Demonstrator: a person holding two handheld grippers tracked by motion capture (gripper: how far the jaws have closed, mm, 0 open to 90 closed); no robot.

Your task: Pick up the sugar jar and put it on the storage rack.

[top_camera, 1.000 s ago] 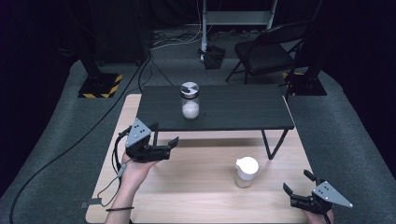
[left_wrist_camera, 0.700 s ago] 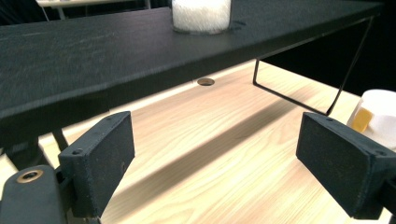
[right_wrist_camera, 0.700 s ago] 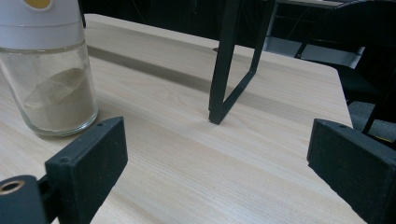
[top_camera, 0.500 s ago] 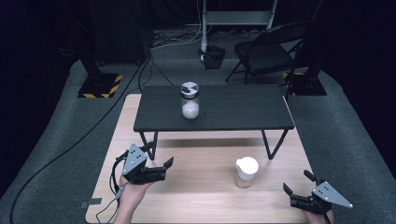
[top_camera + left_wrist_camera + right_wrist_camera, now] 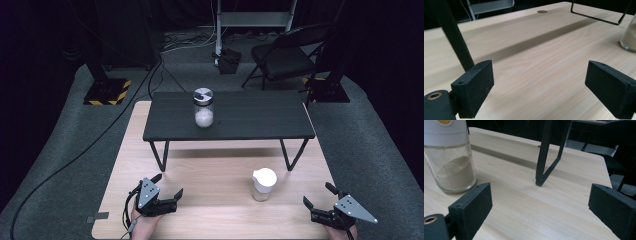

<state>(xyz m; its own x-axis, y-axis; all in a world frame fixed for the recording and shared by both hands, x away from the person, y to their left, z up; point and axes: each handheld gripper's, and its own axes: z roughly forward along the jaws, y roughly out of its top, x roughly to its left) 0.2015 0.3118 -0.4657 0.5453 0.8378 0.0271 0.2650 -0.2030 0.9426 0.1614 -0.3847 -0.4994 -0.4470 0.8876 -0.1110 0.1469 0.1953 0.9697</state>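
Lower left of the high view, the left gripper [image 5: 169,188] sits low over the wood table [image 5: 210,180], its jaws just widened and spread with nothing between them. Lower right, the right gripper [image 5: 317,196] gapes empty too. The white-lidded jar [image 5: 263,184] stands right of centre, nearer the right gripper; 1 more jar [image 5: 203,107] tops the black bench [image 5: 250,117].

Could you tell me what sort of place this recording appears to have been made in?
Probably a studio or lab set up for recording, not a home. Black curtains surround a grey carpeted floor, stand bases marked with hazard tape sit by trailing cables, and a folding chair stands behind the wooden table.
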